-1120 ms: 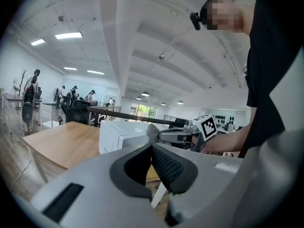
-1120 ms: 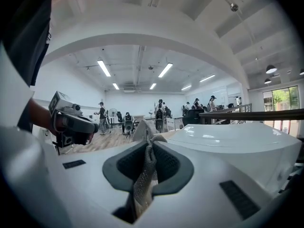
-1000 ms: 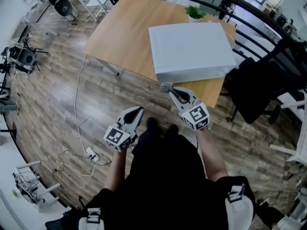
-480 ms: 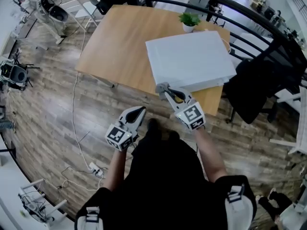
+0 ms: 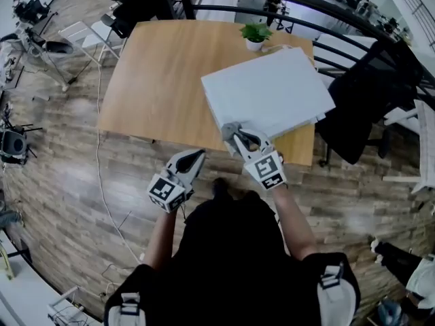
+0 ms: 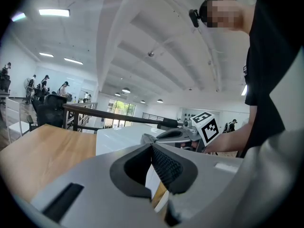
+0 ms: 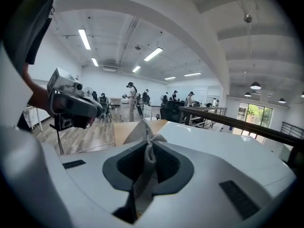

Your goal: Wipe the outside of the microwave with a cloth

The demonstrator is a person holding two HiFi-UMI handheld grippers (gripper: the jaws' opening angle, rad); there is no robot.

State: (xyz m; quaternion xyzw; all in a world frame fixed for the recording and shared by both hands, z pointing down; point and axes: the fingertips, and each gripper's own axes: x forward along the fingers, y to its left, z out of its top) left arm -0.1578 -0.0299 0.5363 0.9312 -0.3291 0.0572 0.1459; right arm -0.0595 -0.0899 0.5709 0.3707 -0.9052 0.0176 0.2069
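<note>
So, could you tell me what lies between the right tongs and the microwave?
Only the grey cloth, pinched in the right tongs, lies there, at the near corner of the microwave. The right gripper view shows it best; the head view agrees.

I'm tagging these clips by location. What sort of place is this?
Probably an open-plan office or lab, not a home kitchen: a black office chair stands beside the wooden table, tripod stands sit off to one side, and people stand in the background under ceiling strip lights.

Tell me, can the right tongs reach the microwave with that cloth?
Probably yes. The right tongs, shut on the cloth, sit right at the near corner of the microwave, with nothing in between.
</note>
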